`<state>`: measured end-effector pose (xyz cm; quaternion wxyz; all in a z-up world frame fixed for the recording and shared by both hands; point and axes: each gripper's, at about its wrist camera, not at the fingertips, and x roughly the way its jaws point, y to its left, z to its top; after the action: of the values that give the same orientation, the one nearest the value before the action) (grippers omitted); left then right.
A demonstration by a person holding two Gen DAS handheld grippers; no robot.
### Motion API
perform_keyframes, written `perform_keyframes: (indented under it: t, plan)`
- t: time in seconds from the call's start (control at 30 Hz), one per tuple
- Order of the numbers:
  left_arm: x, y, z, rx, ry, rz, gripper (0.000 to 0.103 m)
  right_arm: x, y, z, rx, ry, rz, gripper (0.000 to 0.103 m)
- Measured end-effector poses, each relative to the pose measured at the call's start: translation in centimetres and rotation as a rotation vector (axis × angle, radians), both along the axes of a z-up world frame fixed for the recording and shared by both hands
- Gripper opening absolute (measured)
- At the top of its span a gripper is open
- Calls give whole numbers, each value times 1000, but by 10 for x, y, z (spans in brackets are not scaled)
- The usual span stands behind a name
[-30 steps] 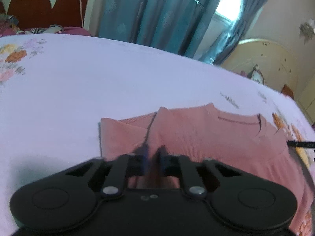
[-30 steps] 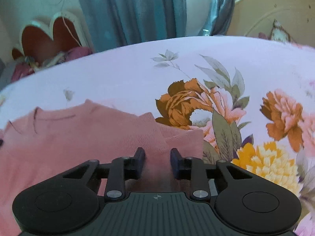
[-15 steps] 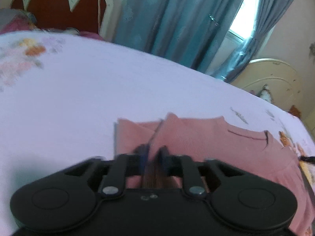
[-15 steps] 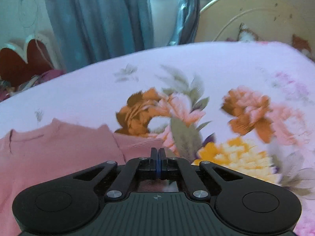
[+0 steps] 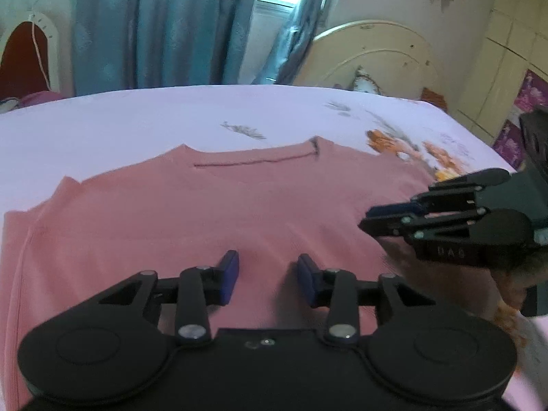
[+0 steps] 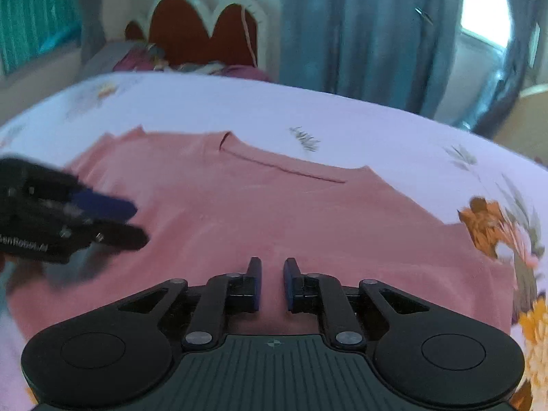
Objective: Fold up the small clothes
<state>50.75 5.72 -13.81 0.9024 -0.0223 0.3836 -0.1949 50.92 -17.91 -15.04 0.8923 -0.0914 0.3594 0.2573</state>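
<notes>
A salmon-pink knitted top [image 5: 212, 212] lay spread flat on the bed's pale lilac sheet printed with orange flowers [image 5: 144, 116], its neckline toward the blue curtains [image 5: 164, 27] and both sleeves folded in over the body. The left tool [image 5: 267, 279] hung over the middle of the top, its blue-padded jaws standing apart after just opening, nothing between them. The right tool [image 6: 272, 282] hung close beside it over the same cloth, jaws parted by a narrow gap after just reopening, also gripping nothing. A cream headboard [image 5: 370, 58] stood behind the bed.
</notes>
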Motion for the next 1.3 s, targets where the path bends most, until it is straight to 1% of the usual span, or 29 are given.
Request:
perform_keyframes:
  t: [0.1, 0.13, 0.2, 0.33, 0.37, 0.4, 0.43, 0.47, 0.5, 0.53, 0.6, 0.63, 0.67, 0.73, 0.8, 0.83, 0.87, 0.97, 1.03, 1.07, 1.1, 1.13, 1.17, 1.2, 1.23, 1.27, 1.3]
  plan:
    - [16, 2, -4, 4, 4, 22, 36, 17, 5, -5, 12, 20, -26, 12]
    - [21, 4, -4, 3, 4, 26, 36, 23, -1, -8, 22, 23, -34, 12]
    - [27, 6, -4, 3, -3, 38, 36, 35, -3, -8, 30, 13, -46, 12]
    - [33, 9, -1, -6, -5, 60, 36, 50, -9, -13, 53, 15, -123, 12]
    - [32, 8, 2, -2, -12, 58, 36, 54, -11, -13, 64, 27, -138, 12]
    - [29, 9, 4, 11, -36, 60, 37, 56, -11, -10, 71, 36, -152, 12]
    - [23, 10, 7, 24, -63, 72, 43, 55, -10, -5, 77, 27, -159, 12]
    - [20, 15, 9, 23, -78, 86, 46, 48, -9, 2, 93, -3, -146, 12]
    - [20, 20, 8, 16, -73, 105, 46, 43, -7, 7, 107, -30, -124, 12]
    - [20, 26, 7, 11, -69, 128, 46, 40, -4, 8, 112, -31, -98, 12]
    - [24, 40, 3, 5, -48, 158, 46, 38, 3, 3, 95, 0, -66, 12]
    - [24, 47, 2, 20, -47, 174, 46, 39, 3, -2, 71, 19, -53, 12]
    - [23, 57, 0, 33, -45, 185, 46, 39, -1, -5, 54, 10, -50, 12]
    - [21, 81, -2, 42, -42, 224, 45, 44, -22, -7, 21, -10, -123, 12]
    - [18, 106, -4, 53, -37, 276, 45, 52, -58, -11, -8, -7, -243, 12]
    - [17, 113, -5, 50, -31, 289, 45, 56, -76, -14, -25, -3, -296, 12]
    - [16, 119, -5, 32, -29, 285, 45, 58, -95, -15, -20, 0, -338, 12]
    - [10, 123, -4, 10, -37, 301, 45, 59, -125, -12, 49, 46, -382, 12]
    - [2, 113, 2, 3, -56, 305, 47, 53, -123, -4, 44, 60, -397, 13]
    - [-4, 105, 7, -11, -65, 289, 47, 45, -120, 1, 55, 54, -386, 14]
    - [-9, 93, 10, -19, -70, 261, 48, 36, -115, 6, 72, 48, -355, 31]
    - [-14, 81, 10, -19, -72, 239, 49, 29, -105, 9, 84, 43, -320, 55]
    - [-18, 66, 10, -29, -67, 214, 49, 20, -95, 12, 94, 28, -289, 59]
    - [-22, 53, 8, -43, -60, 187, 51, 11, -82, 14, 106, 18, -248, 59]
    - [-26, 38, 7, -46, -55, 165, 55, 3, -67, 15, 125, 23, -202, 59]
    - [-30, 27, 6, -45, -54, 159, 65, -5, -55, 17, 140, 17, -170, 58]
    - [-35, 16, 4, -44, -57, 157, 71, -14, -41, 19, 147, 10, -134, 58]
